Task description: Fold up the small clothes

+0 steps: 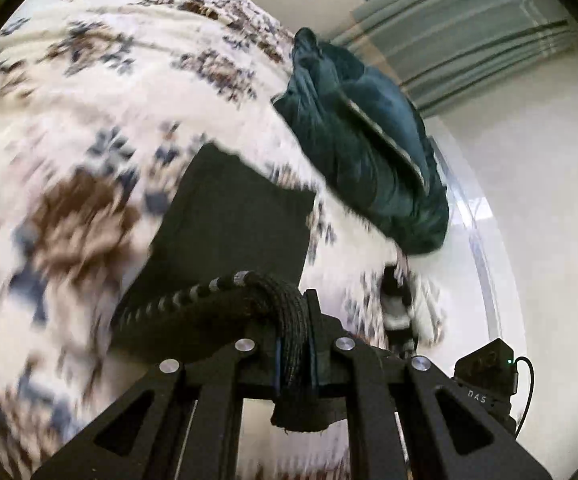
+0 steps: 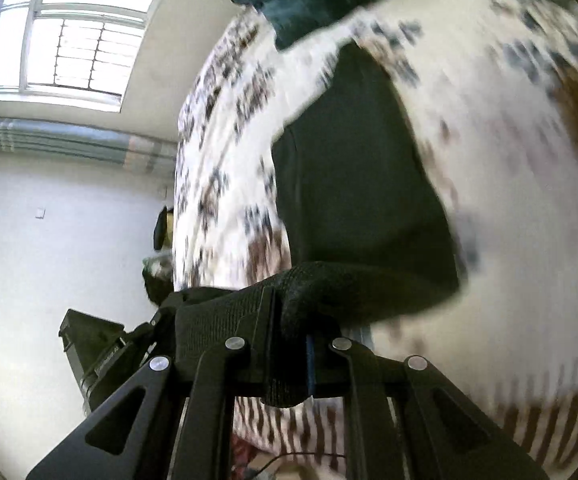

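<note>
From the left wrist, our left gripper (image 1: 294,344) pinches the striped hem of the black garment (image 1: 229,216), which trails onto the patterned blanket (image 1: 89,120).

From the right wrist, our right gripper (image 2: 291,354) clamps another edge (image 2: 317,292). Uneven pulling could skew the fold or slip the cloth.

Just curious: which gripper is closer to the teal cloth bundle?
Left, probably: teal cloth bundle lies just ahead-right of left gripper; right gripper sees it beyond the black garment both grip.

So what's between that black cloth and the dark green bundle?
Only a strip of patterned bedspread separates the black cloth from the green bundle, in the left wrist view.
</note>
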Motion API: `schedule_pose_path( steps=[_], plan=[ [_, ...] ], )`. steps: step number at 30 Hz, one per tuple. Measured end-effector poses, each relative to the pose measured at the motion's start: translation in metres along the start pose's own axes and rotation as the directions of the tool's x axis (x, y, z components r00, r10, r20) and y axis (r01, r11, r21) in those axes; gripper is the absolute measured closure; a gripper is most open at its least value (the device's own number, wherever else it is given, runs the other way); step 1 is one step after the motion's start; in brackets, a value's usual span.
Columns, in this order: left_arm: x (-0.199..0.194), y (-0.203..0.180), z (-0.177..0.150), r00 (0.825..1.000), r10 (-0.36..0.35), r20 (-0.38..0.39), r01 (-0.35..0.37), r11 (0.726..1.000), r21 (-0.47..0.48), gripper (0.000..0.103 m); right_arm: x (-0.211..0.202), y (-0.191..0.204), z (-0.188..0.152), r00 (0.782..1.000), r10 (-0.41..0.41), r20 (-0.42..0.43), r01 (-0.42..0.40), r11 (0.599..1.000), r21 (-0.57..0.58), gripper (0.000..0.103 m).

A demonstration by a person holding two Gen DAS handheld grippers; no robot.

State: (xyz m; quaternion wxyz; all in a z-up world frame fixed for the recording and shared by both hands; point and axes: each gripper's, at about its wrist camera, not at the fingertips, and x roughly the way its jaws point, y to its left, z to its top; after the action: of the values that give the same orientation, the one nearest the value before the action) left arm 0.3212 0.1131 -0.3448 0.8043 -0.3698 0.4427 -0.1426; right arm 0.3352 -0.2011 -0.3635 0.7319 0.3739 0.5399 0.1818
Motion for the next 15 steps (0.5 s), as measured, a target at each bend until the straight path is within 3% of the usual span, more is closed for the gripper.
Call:
schedule_pose_path(
  steps=[7,11,13,15],
  plan=[
    [0.099,0.015,0.104,0.999,0.036,-0.006,-0.036,0.999,0.018,0.096,0.079,0.010,0.144,0.994,-0.074,0.076,0.076,0.997,-0.024,0.091],
    [0.171,0.040,0.151,0.995,0.052,-0.087,-0.055,0.998,-0.030,0.094,0.141,-0.004,0.206,0.987,-0.151,0.063,0.151,0.988,-0.002,0.091],
    [0.212,0.065,0.173,0.987,0.043,-0.154,-0.060,0.993,-0.104,0.080,0.172,-0.026,0.237,0.988,-0.153,0.022,0.152,0.986,0.066,0.090],
    [0.229,0.083,0.186,0.984,0.022,-0.174,-0.052,0.984,-0.172,0.071,0.192,-0.051,0.256,0.990,-0.137,-0.034,0.140,0.979,0.147,0.081]
  ],
)
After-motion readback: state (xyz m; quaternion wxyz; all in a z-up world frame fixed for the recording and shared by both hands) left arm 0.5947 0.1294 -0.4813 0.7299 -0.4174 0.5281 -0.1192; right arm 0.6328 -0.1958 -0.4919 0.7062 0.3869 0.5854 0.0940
